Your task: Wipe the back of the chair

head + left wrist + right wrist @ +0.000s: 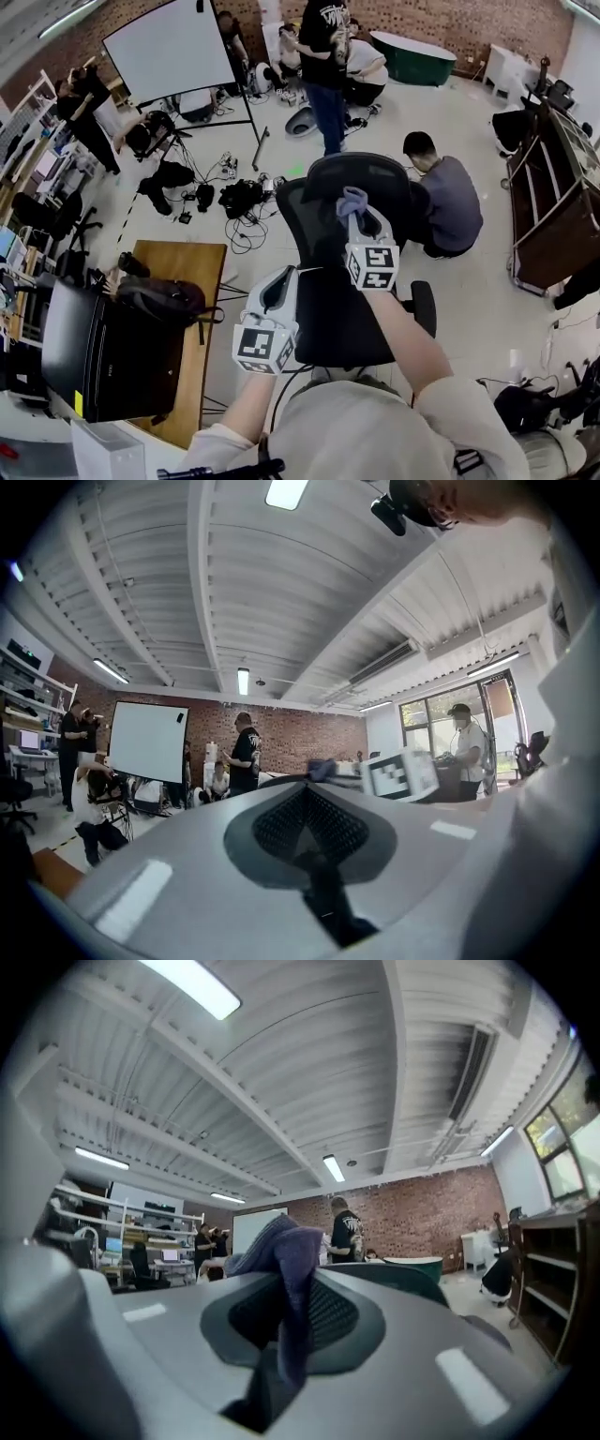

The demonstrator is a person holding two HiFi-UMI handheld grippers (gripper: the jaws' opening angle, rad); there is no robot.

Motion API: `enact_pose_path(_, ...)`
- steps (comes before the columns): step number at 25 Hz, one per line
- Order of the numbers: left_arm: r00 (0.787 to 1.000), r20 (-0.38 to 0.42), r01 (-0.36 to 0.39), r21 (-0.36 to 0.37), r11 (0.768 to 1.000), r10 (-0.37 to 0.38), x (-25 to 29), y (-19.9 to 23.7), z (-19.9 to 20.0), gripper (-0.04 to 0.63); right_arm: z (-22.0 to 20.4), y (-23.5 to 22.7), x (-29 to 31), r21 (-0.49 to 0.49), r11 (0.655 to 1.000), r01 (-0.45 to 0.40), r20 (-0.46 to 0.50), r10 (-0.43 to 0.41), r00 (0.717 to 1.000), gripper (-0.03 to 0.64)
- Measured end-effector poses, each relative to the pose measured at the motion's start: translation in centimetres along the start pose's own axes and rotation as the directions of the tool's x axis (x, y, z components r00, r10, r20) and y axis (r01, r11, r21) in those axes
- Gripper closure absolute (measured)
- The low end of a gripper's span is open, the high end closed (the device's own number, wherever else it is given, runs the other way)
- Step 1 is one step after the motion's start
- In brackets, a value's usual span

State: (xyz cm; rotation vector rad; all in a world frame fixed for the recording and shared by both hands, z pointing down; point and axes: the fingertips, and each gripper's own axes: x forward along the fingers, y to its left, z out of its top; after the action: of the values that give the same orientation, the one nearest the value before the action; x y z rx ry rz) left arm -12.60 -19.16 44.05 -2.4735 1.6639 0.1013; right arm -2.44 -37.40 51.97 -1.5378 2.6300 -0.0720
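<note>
**Head view, largest to smallest.** The pale floor (478, 122) spans the frame. At centre stands the task's black mesh chair (319, 225), its back reaching up to mid-frame. A white screen (169, 47) on a stand occupies the upper left, and a dark wooden shelf unit (553, 216) runs along the right edge. At lower left, a wooden bench (192, 281) carries a black case (94, 356) and, beside it, a black bag (159, 298). One person (323, 56) stands at top centre; another (450, 202) crouches just right of the chair.

**Grippers.** My right gripper (354, 214) sits at the top of the chair's back, its jaws clamped on a purple-blue cloth (352, 199) that bunches above them. I cannot tell whether the cloth touches the mesh. My left gripper (278, 281) hangs at the chair's lower left edge, well below the right one.

**Right gripper view.** The cloth (286, 1260) rises from between the closed jaws of the right gripper (291, 1335) and folds over at frame centre.

**Left gripper view.** The jaws of the left gripper (305, 803) stand together with nothing between them. The right gripper's marker cube (403, 772) shows just right of centre.
</note>
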Motion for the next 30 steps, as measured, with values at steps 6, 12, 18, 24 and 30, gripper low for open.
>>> enact_pose_path(6, 0.994, -0.07, -0.079, 0.008, 0.997, 0.079, 0.0, 1.7, -2.5, 0.58, -8.2, 0.4, 15.1, -0.023, 0.999, -0.048, -0.136, 0.045, 0.99, 0.568)
enact_pose_path(12, 0.981, -0.096, -0.17, -0.019, 0.985, 0.167, -2.5, 4.3, -3.8, 0.58, -7.5, -1.6, 15.4, -0.036, 0.999, 0.001, -0.134, -0.006, 0.991, 0.568)
enact_pose_path(18, 0.993, -0.076, -0.096, -0.062, 0.993, 0.092, -1.4, 4.9, -4.9, 0.58, -6.6, -7.9, 11.4, -0.038, 0.988, 0.151, -0.139, -0.155, 0.978, 0.568)
enact_pose_path(24, 0.998, -0.041, 0.038, -0.084, 0.996, -0.041, 1.0, 3.9, -5.8, 0.58, -6.7, -14.7, 5.4, -0.056, 0.947, 0.317, -0.152, -0.322, 0.935, 0.568)
enact_pose_path(30, 0.989, -0.018, 0.146, -0.085, 0.986, -0.148, 3.0, 0.4, -4.9, 0.579, -6.2, -14.3, 2.8, -0.091, 0.951, 0.296, -0.127, -0.306, 0.943, 0.568)
